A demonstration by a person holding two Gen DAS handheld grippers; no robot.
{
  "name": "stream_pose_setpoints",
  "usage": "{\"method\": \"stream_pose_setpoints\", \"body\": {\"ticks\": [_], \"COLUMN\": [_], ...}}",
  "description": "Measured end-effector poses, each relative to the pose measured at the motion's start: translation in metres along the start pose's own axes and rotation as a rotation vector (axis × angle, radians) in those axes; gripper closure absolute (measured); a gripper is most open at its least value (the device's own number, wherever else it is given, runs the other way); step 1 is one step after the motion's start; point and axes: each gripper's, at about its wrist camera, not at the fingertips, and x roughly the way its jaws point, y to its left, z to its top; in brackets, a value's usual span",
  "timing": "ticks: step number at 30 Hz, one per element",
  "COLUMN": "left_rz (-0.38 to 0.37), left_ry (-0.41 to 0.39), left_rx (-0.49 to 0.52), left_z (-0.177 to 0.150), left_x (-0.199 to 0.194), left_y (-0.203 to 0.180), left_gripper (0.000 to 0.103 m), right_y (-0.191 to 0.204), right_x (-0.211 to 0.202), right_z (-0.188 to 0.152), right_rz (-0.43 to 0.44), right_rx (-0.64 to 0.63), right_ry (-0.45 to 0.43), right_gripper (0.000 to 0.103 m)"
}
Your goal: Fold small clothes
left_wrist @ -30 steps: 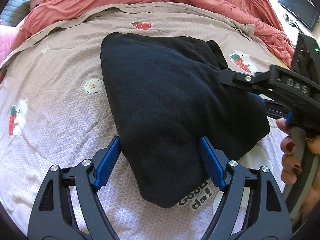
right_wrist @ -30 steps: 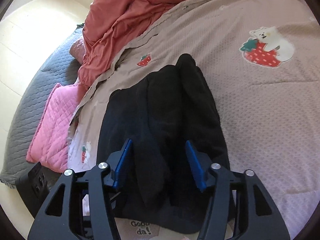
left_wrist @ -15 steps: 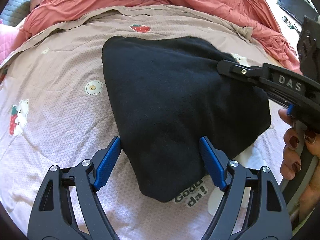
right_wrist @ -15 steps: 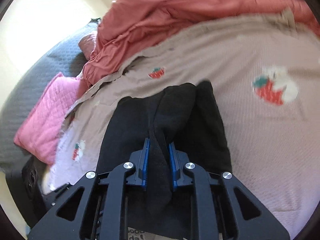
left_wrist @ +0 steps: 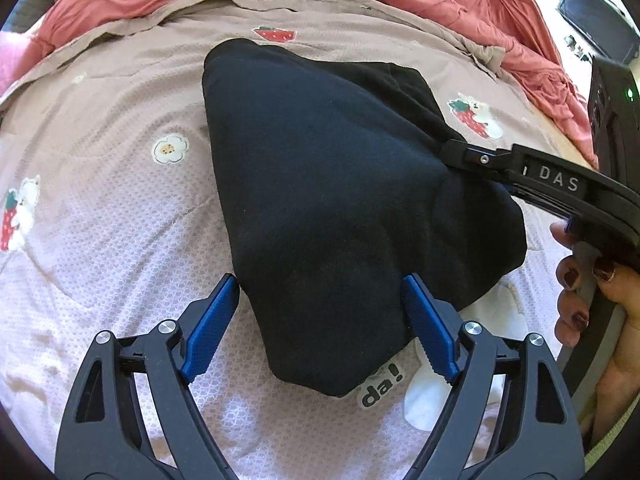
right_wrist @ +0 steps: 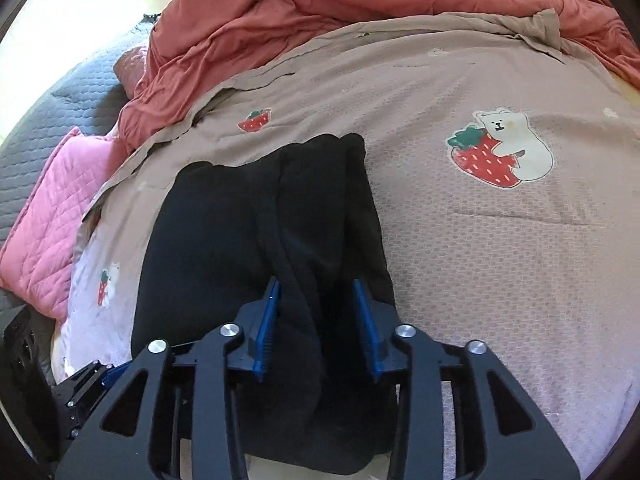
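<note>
A black garment [left_wrist: 344,184] lies folded in the middle of a beige quilt [left_wrist: 104,208] printed with strawberries and bears. Beyond it, at the far side of the bed, a red duvet [right_wrist: 360,4] is bunched up, and a pink pillow [right_wrist: 44,216] sits off to the far left on a grey cover [right_wrist: 36,120].

The left gripper [left_wrist: 320,312] hangs over the near corner of the garment, its jaws spread wide and opening a little more; the cloth lies between the blue pads [left_wrist: 210,328] but they only flank it and do not pinch it.

The right gripper [right_wrist: 316,324] comes in from the right edge of the garment, where a raised ridge of black fabric runs up between its pads [right_wrist: 266,324]. Its jaws are opening; the left pad sits against the fold while the right one stands clear, so the fold is released. A hand [left_wrist: 592,304] with dark-painted nails grips its handle
</note>
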Motion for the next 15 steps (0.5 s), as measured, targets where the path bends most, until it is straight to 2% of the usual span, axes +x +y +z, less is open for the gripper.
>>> {"method": "stream_pose_setpoints", "body": {"ticks": [3,10,12,15], "left_rz": [-0.005,0.001,0.002,0.019], "left_ry": [-0.022,-0.069,-0.072,-0.059], "left_rx": [-0.008,-0.037,-0.044,-0.061], "left_z": [-0.001,-0.001,0.000,0.001], "left_x": [-0.009,-0.026,-0.027,-0.023], "left_y": [0.002,0.009,0.011,0.014], "left_gripper": [0.027,0.027,0.027,0.027], "right_y": [-0.006,-0.029,-0.032,-0.023], "right_x": [-0.009,-0.047,-0.054,-0.061], "right_z": [0.003,0.009,0.008,0.005], "right_rz": [0.039,0.111,0.139,0.185], "right_rx": [0.037,0.118,0.114,0.037], "right_ry": [-0.014,-0.074,-0.072,-0.042], "right_gripper": [0.064,0.064,0.064,0.064]}}
